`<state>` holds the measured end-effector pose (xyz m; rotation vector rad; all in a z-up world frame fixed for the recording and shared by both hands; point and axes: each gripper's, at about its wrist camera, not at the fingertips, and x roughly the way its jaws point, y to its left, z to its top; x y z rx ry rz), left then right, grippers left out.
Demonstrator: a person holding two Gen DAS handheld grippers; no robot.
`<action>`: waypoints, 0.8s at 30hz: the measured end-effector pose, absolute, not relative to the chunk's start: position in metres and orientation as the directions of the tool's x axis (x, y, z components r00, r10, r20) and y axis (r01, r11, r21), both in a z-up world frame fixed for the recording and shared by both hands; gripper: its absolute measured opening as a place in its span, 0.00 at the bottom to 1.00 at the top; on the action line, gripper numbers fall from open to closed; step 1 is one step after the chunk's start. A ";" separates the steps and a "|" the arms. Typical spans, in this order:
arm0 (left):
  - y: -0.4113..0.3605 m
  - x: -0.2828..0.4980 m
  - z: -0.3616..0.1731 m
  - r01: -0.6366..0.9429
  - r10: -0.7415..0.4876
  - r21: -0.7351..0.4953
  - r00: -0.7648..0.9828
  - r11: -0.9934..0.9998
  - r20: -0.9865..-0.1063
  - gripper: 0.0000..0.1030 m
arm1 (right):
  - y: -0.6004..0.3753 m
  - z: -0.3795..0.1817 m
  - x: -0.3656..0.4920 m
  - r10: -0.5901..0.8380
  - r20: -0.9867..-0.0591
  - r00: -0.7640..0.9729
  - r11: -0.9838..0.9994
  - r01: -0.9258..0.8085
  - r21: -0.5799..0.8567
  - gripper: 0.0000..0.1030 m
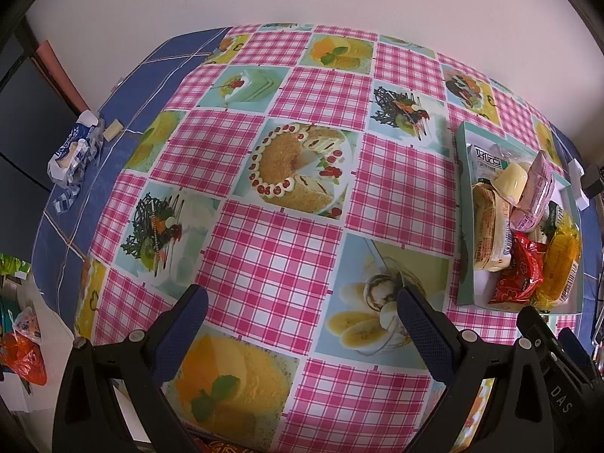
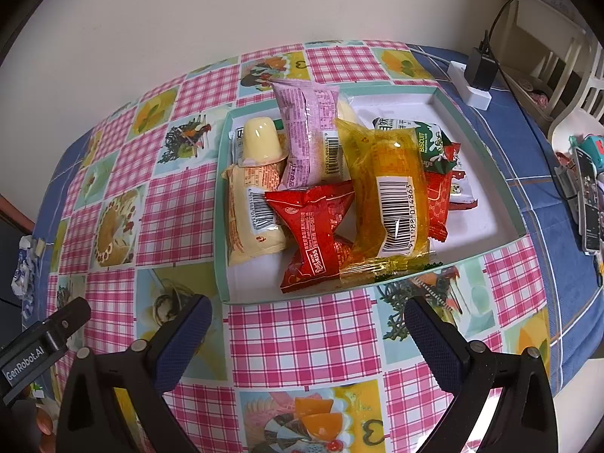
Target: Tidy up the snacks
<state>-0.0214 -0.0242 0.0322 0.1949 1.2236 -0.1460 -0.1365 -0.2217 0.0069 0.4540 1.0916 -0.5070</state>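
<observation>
Pink gingham and dessert prints are filling the left wrist view, where the tablecloth (image 1: 279,249) is spreading across the table. The left gripper (image 1: 302,317) is hovering over it with its blue-padded fingers (image 1: 181,336) spread wide and nothing between them. Off to the right, the shallow tray (image 1: 463,226) is sitting on the cloth, crowded with snacks, and part of the right gripper (image 1: 543,339) is showing just beside its near corner. Far left, a crumpled blue-and-white wrapper (image 1: 73,151) is lying on the blue cloth, well apart from the tray.

Over to the right wrist view, and the right gripper (image 2: 307,324) is hanging just in front of the tray (image 2: 487,173), fingers (image 2: 185,336) parted wide and holding nothing. Inside the tray, a yellow packet (image 2: 392,192) with a barcode is lying on top of the pile, overlapping a red packet (image 2: 317,226) beside it. A cream packet (image 2: 249,215) is resting along the tray's left side, a pale yellow jelly cup (image 2: 260,143) is sitting behind it, and a pink packet (image 2: 307,136) is leaning between the cup and the yellow packet. A green biscuit packet (image 2: 434,147) is peeking out behind. Beyond the tray, a white power strip (image 2: 468,87) with a black plug is lying on the blue cloth.
</observation>
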 end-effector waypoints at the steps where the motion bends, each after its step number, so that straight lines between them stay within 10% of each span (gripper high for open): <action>1: -0.024 -0.021 0.032 0.216 -0.007 0.070 0.334 0.974 -0.942 0.97 | -0.222 0.007 -0.136 -0.163 -0.915 0.370 0.798 0.594 0.098 1.00; 24: -0.023 -0.021 0.029 0.212 -0.003 0.070 0.327 0.975 -0.945 0.97 | -0.221 0.006 -0.137 -0.162 -0.915 0.368 0.798 0.594 0.098 1.00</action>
